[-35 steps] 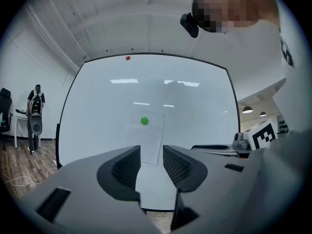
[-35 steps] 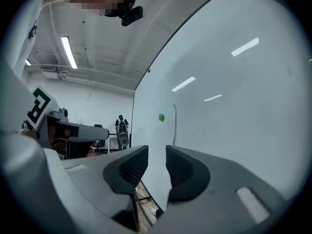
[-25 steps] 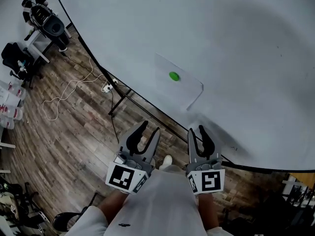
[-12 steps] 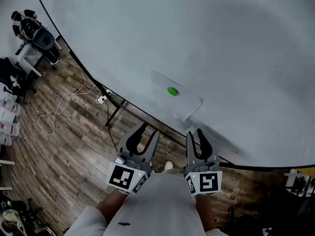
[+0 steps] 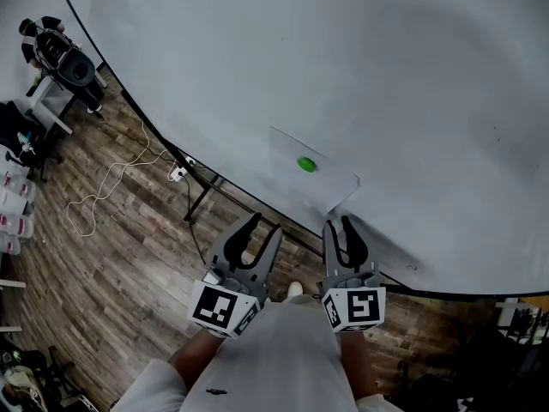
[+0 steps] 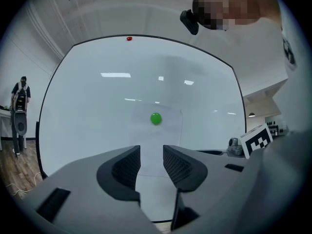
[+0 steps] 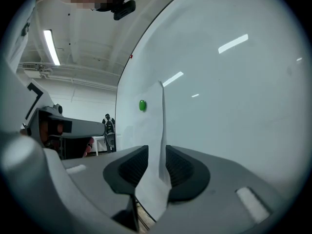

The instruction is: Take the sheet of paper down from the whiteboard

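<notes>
- Paper (image 5: 326, 178) on whiteboard (image 5: 360, 58) under 1 green magnet (image 5: 305, 164), straight ahead of us.
- We read right claw (image 5: 338, 227) as nearer: jaws apart, paper's loose edge between them; left claw (image 5: 264, 224) apart, empty.

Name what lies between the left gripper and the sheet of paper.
Nothing: the left gripper view shows the sheet of paper straight beyond the left gripper, through its open fingers; the stretch is bare.

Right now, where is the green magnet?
The green magnet sits near the middle of the head view, on the paper on the whiteboard, just beyond the right gripper.
</notes>
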`<action>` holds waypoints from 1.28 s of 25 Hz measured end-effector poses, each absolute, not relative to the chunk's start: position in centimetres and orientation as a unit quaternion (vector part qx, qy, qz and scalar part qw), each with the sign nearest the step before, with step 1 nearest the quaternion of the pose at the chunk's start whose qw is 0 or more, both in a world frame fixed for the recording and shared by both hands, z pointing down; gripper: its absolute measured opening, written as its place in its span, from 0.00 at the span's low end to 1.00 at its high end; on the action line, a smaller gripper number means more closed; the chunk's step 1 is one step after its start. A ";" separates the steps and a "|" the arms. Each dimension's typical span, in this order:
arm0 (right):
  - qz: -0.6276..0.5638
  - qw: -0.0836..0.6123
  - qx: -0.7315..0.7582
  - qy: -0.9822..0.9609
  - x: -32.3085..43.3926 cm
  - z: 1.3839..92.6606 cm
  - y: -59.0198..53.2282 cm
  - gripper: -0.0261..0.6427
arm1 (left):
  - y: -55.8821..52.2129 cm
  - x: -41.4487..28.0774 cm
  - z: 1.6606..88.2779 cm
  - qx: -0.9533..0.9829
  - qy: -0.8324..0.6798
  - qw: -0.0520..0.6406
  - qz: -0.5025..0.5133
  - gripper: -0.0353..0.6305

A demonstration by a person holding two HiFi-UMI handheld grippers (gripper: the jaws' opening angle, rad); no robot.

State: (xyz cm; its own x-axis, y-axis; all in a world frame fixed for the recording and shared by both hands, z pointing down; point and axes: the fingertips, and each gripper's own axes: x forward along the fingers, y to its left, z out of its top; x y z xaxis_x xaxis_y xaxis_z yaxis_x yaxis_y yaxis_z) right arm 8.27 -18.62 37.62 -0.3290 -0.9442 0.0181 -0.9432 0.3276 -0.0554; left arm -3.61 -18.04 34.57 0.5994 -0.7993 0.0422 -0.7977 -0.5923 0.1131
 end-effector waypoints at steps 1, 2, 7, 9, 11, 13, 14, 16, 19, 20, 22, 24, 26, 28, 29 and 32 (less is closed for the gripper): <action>-0.031 0.011 -0.580 0.814 8.3 37.7 -18.8 0.20 | -18.1 -3.6 34.6 0.892 -0.447 0.060 -0.007 0.25; -0.035 0.013 -0.582 0.812 8.2 37.7 -19.1 0.20 | -18.2 -3.5 34.6 0.892 -0.447 0.061 -0.006 0.25; -0.045 0.012 -0.586 0.809 7.9 38.1 -20.3 0.20 | -18.6 -3.5 34.6 0.893 -0.445 0.065 -0.005 0.25; -0.046 0.013 -0.587 0.808 7.6 38.1 -20.6 0.20 | -18.7 -3.7 34.5 0.893 -0.445 0.065 -0.005 0.25; -0.047 0.011 -0.586 0.809 7.3 38.2 -20.8 0.20 | -18.9 -3.7 34.6 0.894 -0.444 0.066 -0.005 0.25; -0.050 0.011 -0.583 0.811 7.0 38.5 -21.1 0.20 | -19.0 -3.6 34.7 0.894 -0.443 0.067 -0.004 0.25; -0.052 0.011 -0.583 0.811 6.9 38.6 -21.3 0.20 | -19.1 -3.5 34.8 0.894 -0.443 0.068 -0.004 0.25; -0.053 0.011 -0.586 0.808 6.9 38.8 -21.5 0.20 | -19.4 -3.4 34.9 0.894 -0.442 0.069 -0.004 0.25; -0.055 0.013 -0.598 0.800 7.5 38.8 -21.5 0.12 | -19.5 -3.3 34.8 0.895 -0.441 0.069 -0.005 0.25; -0.055 0.014 -0.601 0.797 7.6 38.7 -21.6 0.10 | -19.5 -3.2 34.7 0.895 -0.441 0.069 -0.005 0.25; -0.055 0.014 -0.605 0.794 7.8 38.8 -21.8 0.07 | -19.8 -3.2 34.7 0.895 -0.440 0.069 -0.006 0.25; -0.056 0.014 -0.606 0.793 7.9 38.9 -21.9 0.06 | -19.8 -3.0 34.8 0.896 -0.439 0.069 -0.006 0.25; -0.058 0.015 -0.606 0.793 7.9 38.9 -21.6 0.06 | -19.7 -2.9 34.8 0.896 -0.438 0.068 -0.006 0.25; -0.060 0.017 -0.605 0.794 7.9 38.9 -21.5 0.06 | -19.6 -2.9 34.6 0.897 -0.438 0.066 -0.007 0.25; -0.061 0.018 -0.605 0.794 7.9 38.8 -21.4 0.06 | -19.6 -2.8 34.5 0.897 -0.438 0.065 -0.008 0.25; -0.062 0.018 -0.604 0.794 8.0 38.8 -21.6 0.06 | -19.9 -2.6 34.1 0.898 -0.437 0.060 -0.008 0.25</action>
State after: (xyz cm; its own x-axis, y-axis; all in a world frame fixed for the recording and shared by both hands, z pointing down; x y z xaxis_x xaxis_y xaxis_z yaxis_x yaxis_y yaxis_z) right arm 8.05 -21.56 38.82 -0.2701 -0.9617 0.0459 -0.9572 0.2631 -0.1203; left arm -2.55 -19.86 34.12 0.6184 -0.7849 0.0381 -0.7829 -0.6113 0.1154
